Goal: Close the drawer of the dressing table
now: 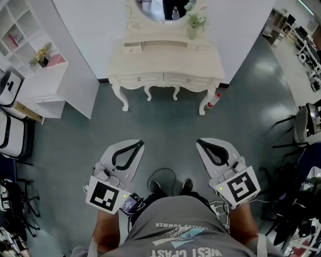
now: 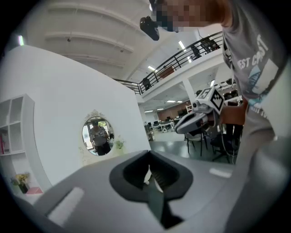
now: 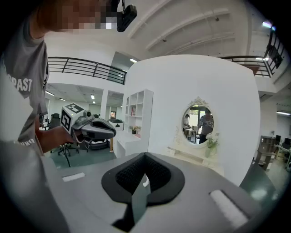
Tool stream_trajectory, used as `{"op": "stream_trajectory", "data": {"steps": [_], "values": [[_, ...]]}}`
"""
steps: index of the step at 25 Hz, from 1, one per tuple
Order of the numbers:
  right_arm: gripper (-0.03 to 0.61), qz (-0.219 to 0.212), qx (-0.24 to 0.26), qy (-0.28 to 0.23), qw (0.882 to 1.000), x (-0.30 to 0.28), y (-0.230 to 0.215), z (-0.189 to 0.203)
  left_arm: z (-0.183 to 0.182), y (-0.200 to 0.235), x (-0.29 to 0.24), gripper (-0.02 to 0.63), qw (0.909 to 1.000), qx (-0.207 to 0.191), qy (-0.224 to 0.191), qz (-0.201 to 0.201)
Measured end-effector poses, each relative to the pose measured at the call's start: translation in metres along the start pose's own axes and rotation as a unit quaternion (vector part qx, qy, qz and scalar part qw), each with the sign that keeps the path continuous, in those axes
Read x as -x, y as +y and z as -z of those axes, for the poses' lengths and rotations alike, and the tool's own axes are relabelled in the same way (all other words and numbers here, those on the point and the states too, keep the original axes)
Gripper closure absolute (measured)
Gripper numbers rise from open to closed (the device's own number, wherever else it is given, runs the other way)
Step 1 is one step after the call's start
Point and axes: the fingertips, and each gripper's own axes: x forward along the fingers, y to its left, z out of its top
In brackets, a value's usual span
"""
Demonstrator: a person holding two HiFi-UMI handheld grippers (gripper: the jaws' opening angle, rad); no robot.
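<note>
- Drawer [image 1: 133, 48] protruding on the dressing table [image 1: 165, 65], upper centre, lies well ahead, straight beyond the left tool [image 1: 140, 144].
- Jaws of left tool and right tool [image 1: 199, 142] sit together, holding nothing.

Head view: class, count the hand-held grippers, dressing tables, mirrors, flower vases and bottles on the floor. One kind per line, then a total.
hand-held grippers: 2 (left hand-held gripper, right hand-held gripper)
dressing table: 1
mirror: 1
flower vase: 1
bottle on the floor: 1
Total: 6
</note>
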Motion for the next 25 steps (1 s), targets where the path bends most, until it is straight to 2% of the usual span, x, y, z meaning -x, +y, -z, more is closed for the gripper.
{"op": "stream_trajectory", "data": {"steps": [16, 25], "values": [[0.577, 0.026, 0.000, -0.001, 1.000, -0.043, 0.017, -0.017, 0.026, 0.043, 0.021, 0.612, 0.9999, 0.001, -0.010, 0.012], [0.577, 0.042, -0.017, -0.022, 0.999, -0.070, 0.013, -0.037, 0.042, 0.073, 0.027, 0.612, 0.9997, 0.012, -0.016, 0.014]]}}
